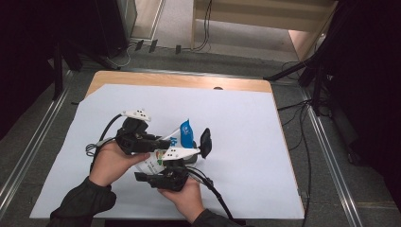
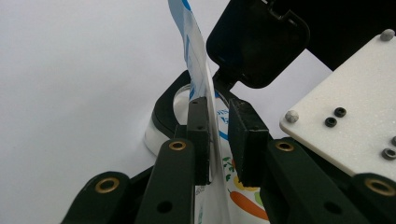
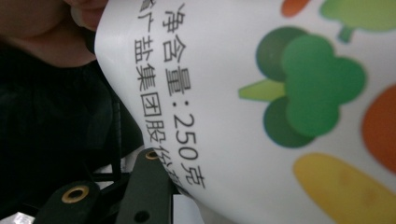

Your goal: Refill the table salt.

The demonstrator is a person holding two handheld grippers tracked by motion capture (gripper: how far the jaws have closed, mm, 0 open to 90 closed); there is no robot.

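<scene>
Both grippers crowd one thin packet [image 1: 176, 142] held above the white sheet [image 1: 246, 118]. We see the left gripper [image 2: 219, 135] pinching its upper edge beside a black-lidded jar [image 2: 187, 100] — the film could slip or tear there. Our right gripper [image 1: 165, 177] sits under the packet; we cannot tell its jaws' state.

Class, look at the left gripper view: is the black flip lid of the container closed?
No: the black flip lid stands swung up and open behind the printed packet, above the container's open mouth.
</scene>
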